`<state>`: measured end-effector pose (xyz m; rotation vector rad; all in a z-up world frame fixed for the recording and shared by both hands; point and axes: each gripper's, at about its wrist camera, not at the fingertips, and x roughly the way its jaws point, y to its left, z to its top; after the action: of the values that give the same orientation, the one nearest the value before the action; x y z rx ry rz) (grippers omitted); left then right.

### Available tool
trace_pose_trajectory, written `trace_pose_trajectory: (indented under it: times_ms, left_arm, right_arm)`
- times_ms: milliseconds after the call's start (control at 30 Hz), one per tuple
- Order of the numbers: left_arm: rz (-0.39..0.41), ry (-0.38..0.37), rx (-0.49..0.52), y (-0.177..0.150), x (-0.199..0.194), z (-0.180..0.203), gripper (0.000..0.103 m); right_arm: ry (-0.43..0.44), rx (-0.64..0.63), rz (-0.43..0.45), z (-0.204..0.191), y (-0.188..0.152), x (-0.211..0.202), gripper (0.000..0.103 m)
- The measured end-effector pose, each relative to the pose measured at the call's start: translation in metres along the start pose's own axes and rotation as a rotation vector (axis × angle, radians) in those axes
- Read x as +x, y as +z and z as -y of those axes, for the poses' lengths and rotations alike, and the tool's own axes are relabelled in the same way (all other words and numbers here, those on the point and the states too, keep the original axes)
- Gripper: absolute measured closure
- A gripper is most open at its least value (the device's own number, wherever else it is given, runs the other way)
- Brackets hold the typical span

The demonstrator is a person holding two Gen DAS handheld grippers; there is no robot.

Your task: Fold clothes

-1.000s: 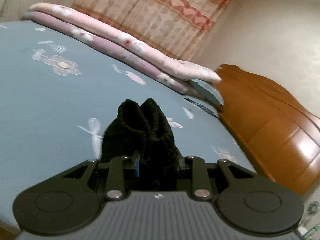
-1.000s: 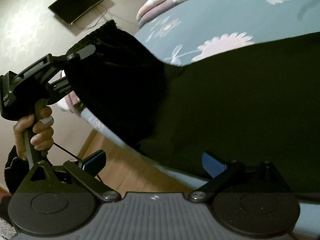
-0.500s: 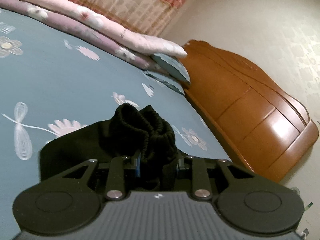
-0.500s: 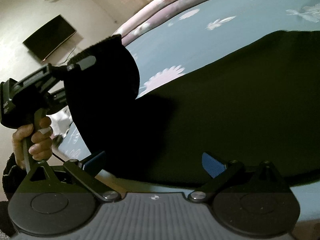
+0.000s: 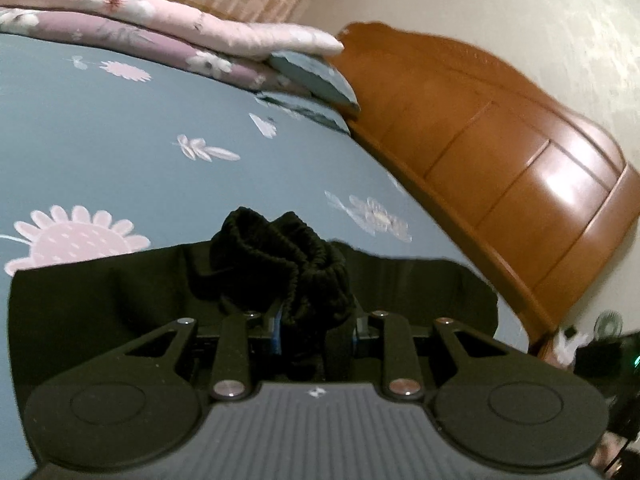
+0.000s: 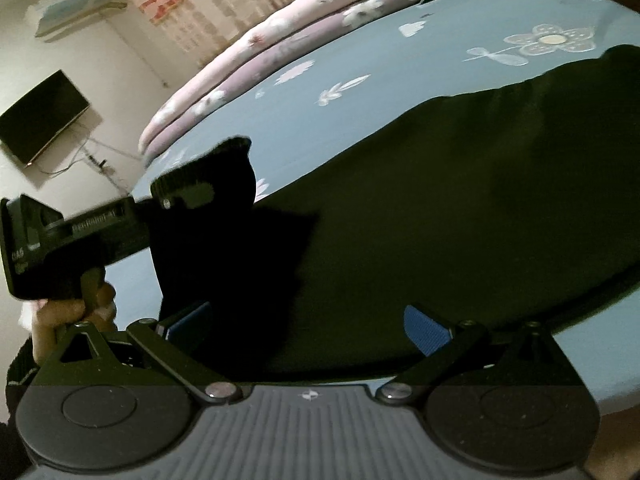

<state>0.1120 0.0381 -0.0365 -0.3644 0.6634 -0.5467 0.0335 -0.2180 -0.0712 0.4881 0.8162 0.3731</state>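
Left wrist view: left gripper (image 5: 316,320) pinches bunched elastic waistband (image 5: 280,264) of black garment (image 6: 440,220), lifting it to fold across blue bedsheet (image 5: 120,140). Right gripper (image 6: 308,328) spread wide, empty, near the garment's near edge.

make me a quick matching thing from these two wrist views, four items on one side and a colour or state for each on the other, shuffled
Items:
1. black garment
2. headboard
3. bedsheet
4. right tool

Colour or state:
A. orange-brown wood, glossy
B. blue with pale flower print
C. pads apart, nothing pinched between them
D. spread over the bed, its gathered elastic edge pinched in the left tool

Pairs: 1-D, 2-A, 3-B, 4-C
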Motion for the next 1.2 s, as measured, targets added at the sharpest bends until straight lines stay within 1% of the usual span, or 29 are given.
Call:
trace_pose_trajectory:
  times_ms: [200,233,267,300,333,367,467,567,633,667,767,833,933,967,1133,1200]
  left_arm:
    - [-0.054,0.025,0.107,-0.017,0.022,0.018,0.076]
    - [-0.067,0.025,0.121,-0.019,0.024,0.020,0.075]
    - [-0.084,0.019,0.128,-0.022,0.027,0.020,0.070]
    - [-0.099,0.010,0.132,-0.024,0.029,0.020,0.066]
    - [-0.107,-0.008,0.129,-0.025,0.030,0.019,0.059]
    - [-0.116,-0.025,0.125,-0.027,0.030,0.018,0.055]
    - [-0.125,-0.067,0.128,-0.029,0.030,0.017,0.047]
    - [-0.110,-0.085,0.125,-0.027,0.020,0.017,0.045]
    - [-0.089,-0.085,0.125,-0.022,0.005,0.015,0.045]
    - [-0.077,-0.079,0.129,-0.020,-0.003,0.013,0.045]
    - [-0.029,-0.007,0.165,-0.011,-0.030,0.000,0.045]
    - [-0.004,0.075,0.190,-0.010,-0.047,-0.012,0.045]
    - [0.004,0.193,0.195,-0.017,-0.070,-0.032,0.048]
    - [0.003,0.218,0.200,-0.020,-0.075,-0.036,0.048]
    - [-0.044,0.154,0.255,-0.047,-0.080,-0.032,0.048]
    - [-0.074,0.123,0.292,-0.058,-0.074,-0.027,0.048]
  right_arm:
    - [-0.041,0.009,0.008,0.007,0.000,-0.004,0.000]
    - [-0.047,0.007,0.009,0.007,-0.001,-0.007,0.000]
    - [-0.053,0.006,0.011,0.007,-0.001,-0.007,0.000]
    - [-0.059,0.004,0.012,0.006,-0.001,-0.007,0.000]
    - [-0.065,0.003,0.012,0.007,-0.002,-0.009,0.000]
    - [-0.070,0.004,0.014,0.007,-0.002,-0.009,0.000]
    - [-0.090,0.007,0.019,0.009,-0.001,-0.009,0.000]
    - [-0.098,0.015,0.022,0.008,-0.002,-0.011,0.000]
    - [-0.097,0.014,0.023,0.009,-0.002,-0.010,0.000]
    - [-0.095,0.013,0.023,0.009,-0.001,-0.010,0.000]
    - [-0.084,0.014,0.019,0.010,-0.001,-0.006,0.000]
    - [-0.071,0.012,0.014,0.010,0.000,-0.002,0.000]
    - [-0.046,0.010,0.011,0.008,0.000,0.004,0.000]
    - [-0.040,0.004,0.011,0.007,0.000,0.007,0.000]
    - [-0.006,-0.040,0.011,-0.004,0.001,0.018,0.001]
    - [0.001,-0.047,0.009,-0.008,0.001,0.022,0.001]
